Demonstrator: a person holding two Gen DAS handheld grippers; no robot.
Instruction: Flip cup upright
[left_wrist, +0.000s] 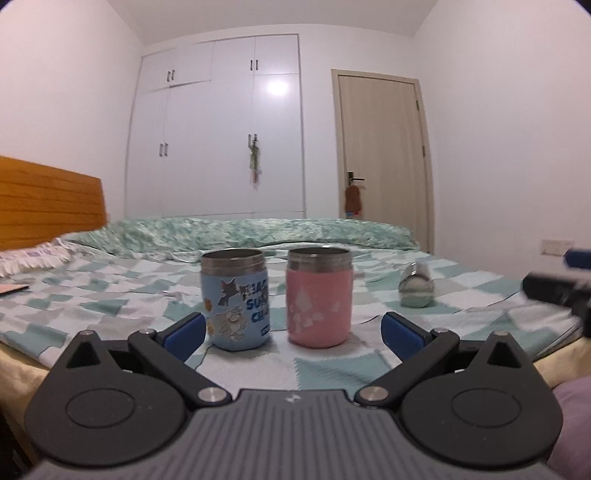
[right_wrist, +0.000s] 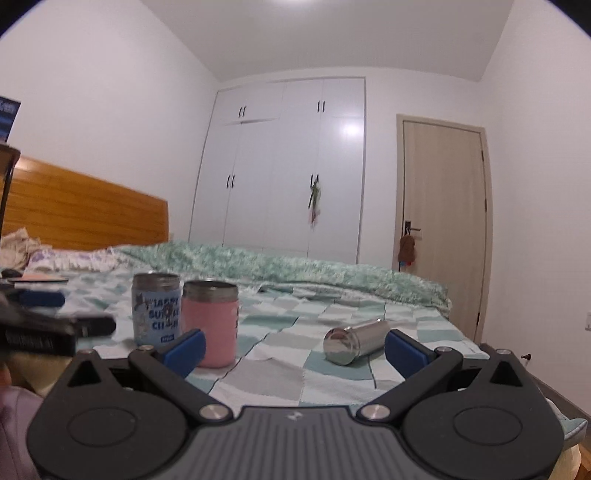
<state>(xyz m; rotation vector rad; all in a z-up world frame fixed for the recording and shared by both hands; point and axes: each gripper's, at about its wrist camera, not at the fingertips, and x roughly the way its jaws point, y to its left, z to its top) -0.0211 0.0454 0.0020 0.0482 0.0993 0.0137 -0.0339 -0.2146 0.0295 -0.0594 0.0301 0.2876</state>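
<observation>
A steel cup (right_wrist: 354, 343) lies on its side on the checked bedspread, its closed base toward me; it also shows in the left wrist view (left_wrist: 416, 290) at the right. A blue cartoon cup (left_wrist: 235, 300) and a pink cup (left_wrist: 319, 297) stand upright side by side; both show in the right wrist view, blue (right_wrist: 157, 308) and pink (right_wrist: 211, 323). My left gripper (left_wrist: 293, 332) is open and empty, just short of the two upright cups. My right gripper (right_wrist: 294, 350) is open and empty, with the lying steel cup just inside its right finger (right_wrist: 404, 350).
A rumpled green quilt (left_wrist: 240, 230) lies across the far side of the bed, a wooden headboard (left_wrist: 48, 201) at the left. White wardrobe (left_wrist: 218, 129) and a door (left_wrist: 384, 155) stand behind. The other gripper shows blurred at the view edges: (left_wrist: 557, 288), (right_wrist: 40, 325).
</observation>
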